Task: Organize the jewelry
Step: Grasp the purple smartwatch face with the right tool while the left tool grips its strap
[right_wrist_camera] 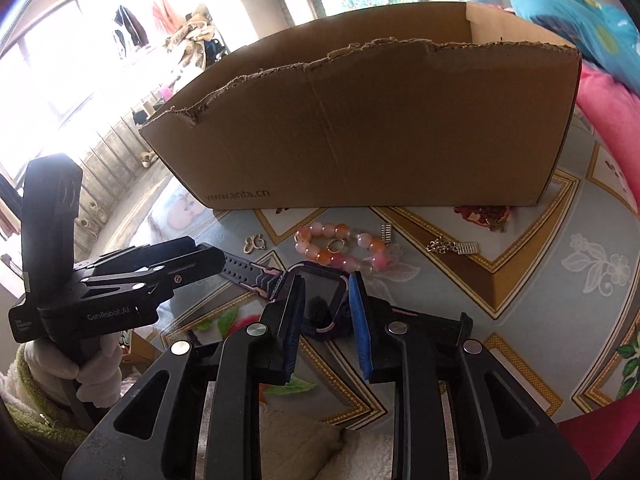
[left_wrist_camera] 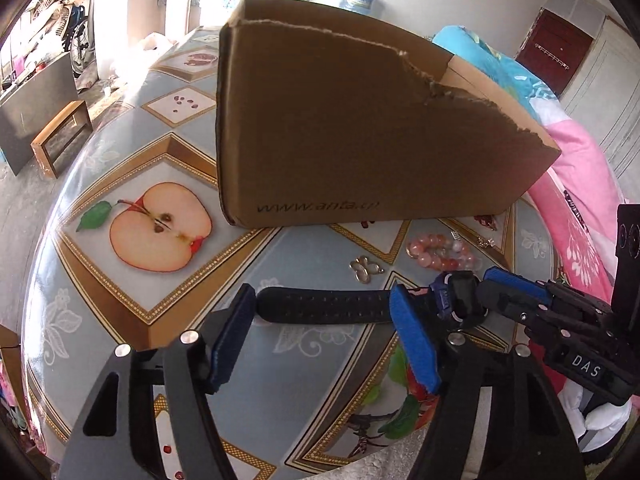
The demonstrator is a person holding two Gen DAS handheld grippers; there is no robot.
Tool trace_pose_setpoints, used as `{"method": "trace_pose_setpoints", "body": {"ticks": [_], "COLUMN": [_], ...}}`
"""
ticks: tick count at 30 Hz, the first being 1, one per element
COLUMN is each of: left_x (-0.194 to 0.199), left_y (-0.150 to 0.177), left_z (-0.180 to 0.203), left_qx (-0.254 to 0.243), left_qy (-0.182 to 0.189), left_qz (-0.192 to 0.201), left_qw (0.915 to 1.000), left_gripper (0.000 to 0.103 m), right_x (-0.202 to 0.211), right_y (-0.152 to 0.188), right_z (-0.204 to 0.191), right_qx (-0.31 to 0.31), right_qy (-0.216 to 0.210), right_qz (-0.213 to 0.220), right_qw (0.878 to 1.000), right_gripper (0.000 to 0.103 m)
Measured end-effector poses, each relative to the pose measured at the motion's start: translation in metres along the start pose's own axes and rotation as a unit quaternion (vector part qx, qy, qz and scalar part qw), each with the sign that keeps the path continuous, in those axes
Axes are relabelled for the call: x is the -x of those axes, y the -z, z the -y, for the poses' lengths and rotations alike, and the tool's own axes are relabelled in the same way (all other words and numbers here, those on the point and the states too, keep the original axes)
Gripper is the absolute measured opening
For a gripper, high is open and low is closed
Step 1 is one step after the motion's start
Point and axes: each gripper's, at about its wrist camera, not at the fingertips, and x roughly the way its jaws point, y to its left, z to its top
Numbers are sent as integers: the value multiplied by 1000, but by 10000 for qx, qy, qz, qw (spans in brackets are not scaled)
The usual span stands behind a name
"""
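A black watch lies near the table's front edge, strap stretched left. In the right wrist view its square face sits between my right gripper's blue pads, which are shut on it. My left gripper is open, its fingers astride the strap without gripping. A pink-and-orange bead bracelet, a small gold clasp and a silver chain with charms lie between the watch and a torn cardboard box.
The table has a fruit-print cover. Pink and blue bedding lies to the right. A wooden stool stands on the floor at left.
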Motion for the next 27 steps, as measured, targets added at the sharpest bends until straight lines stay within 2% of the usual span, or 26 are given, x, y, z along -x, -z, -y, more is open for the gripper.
{"method": "trace_pose_setpoints", "body": {"ticks": [2,6,9,10,12,14,16,19,27], "left_x": [0,-3,-5,-4,-1,-1,1,3,11], "left_y": [-2,-6,-6,-6,-7,-6,-4,0,6], "left_z": [-2,-5,-2,-1,3,6,9,12,19], "left_qx": [89,355,505,527,490,379,274,80,-275], "left_qy": [57,788,1034,1027,923,737,684,498,276], "left_qz": [-39,-234,-273,-219,-129,-131,-137,-169,-115], "left_qw": [9999,9960,9930,9931,9944,9965,9972,9986,9992], "left_gripper": [66,66,66,66,58,44,38,37,37], "right_x": [0,1,1,-1,0,0,0,0,-3], "right_y": [1,3,4,5,7,8,10,10,11], "right_z": [-2,1,3,4,11,12,10,10,3], "right_qx": [98,102,143,124,-67,-91,-41,-52,-81], "right_qy": [62,22,51,21,-157,-190,-170,-180,-53], "right_qz": [26,66,41,-40,-33,-10,30,46,113], "right_qw": [9999,9999,9999,9999,9998,9998,9998,9998,9999], "right_gripper": [24,24,24,24,24,24,24,24,24]}}
